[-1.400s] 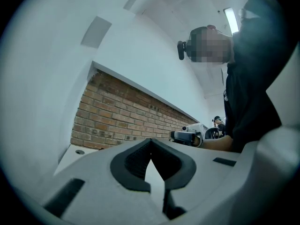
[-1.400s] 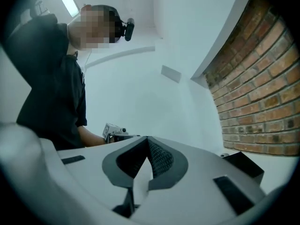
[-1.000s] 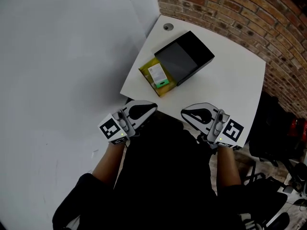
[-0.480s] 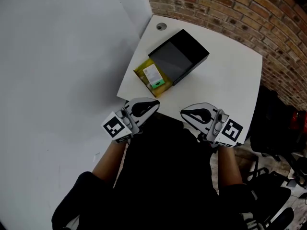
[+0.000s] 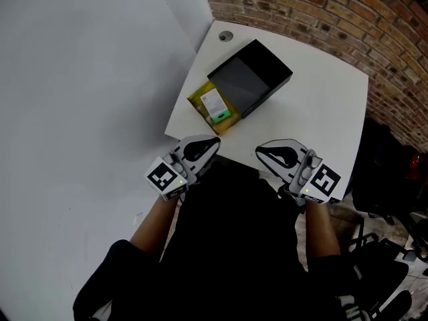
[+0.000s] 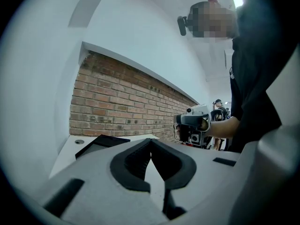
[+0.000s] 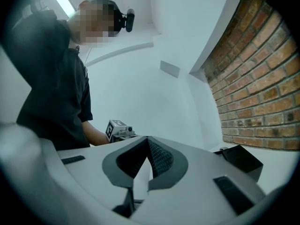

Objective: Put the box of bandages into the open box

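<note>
The yellow box of bandages (image 5: 214, 107), with a white and green label, lies on the white table (image 5: 314, 112). It rests against the near left side of the open black box (image 5: 249, 79). That black box also shows low in the left gripper view (image 6: 101, 142) and the right gripper view (image 7: 241, 159). My left gripper (image 5: 212, 141) hovers at the table's near edge, shut and empty, its tips meeting (image 6: 150, 139). My right gripper (image 5: 259, 154) is beside it, also shut on nothing (image 7: 148, 138). Both are a short way in front of the bandage box and point towards each other.
A brick wall (image 5: 321, 12) runs behind the table, and a white wall (image 5: 87, 79) is on the left. A round cable hole (image 5: 225, 37) sits at the table's far corner. Dark chairs and gear (image 5: 384, 179) stand to the right of the table.
My left gripper has drifted slightly towards the table's near edge. The right one has barely shifted. Both stay shut, and the two boxes have not moved.
</note>
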### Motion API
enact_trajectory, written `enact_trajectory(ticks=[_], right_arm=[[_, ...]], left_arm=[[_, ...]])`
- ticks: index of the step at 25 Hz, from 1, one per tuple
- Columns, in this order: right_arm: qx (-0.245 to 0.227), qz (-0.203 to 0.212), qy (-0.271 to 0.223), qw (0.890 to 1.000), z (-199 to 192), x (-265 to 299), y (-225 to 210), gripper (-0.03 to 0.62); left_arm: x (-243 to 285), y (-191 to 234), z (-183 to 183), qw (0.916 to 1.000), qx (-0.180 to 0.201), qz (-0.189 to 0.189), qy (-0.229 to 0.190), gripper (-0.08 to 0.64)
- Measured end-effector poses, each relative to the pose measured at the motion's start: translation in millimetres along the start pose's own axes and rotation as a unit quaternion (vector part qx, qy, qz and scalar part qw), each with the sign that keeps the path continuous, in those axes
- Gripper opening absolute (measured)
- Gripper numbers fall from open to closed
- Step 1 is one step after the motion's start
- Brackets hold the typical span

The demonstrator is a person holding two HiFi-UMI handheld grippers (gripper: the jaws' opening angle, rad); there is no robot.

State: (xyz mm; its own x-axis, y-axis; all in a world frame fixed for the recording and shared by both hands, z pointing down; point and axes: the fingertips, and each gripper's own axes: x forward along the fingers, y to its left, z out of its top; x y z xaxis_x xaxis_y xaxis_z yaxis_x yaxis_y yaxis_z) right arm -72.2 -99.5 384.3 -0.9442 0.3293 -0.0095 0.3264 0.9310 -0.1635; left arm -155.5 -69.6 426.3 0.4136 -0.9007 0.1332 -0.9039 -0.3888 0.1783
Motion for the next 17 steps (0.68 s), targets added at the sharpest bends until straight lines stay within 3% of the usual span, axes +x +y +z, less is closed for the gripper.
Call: enact_trajectory(ticks=[6,13,17], right_arm=[[0.009,-0.019,0.005,1.0,-3.9,-2.9,-5.9,0.006],[0.018,-0.029,0.01,0.999,-12.0,6.8,-15.8,0.006],[0.021,-0.027,0.013,0.999,-12.2,18.0,-21.9,0.006]], left_arm=[[2.4,3.1,-7.2,0.9998,-0.008,-0.003,0.015,0.015],[2.0,11.1,-5.0,0.9996,-0.016,-0.021,-0.004,0.015],[-5.1,26.2,-16.1,0.9998,-0.011,-0.014,0.012,0.015]])
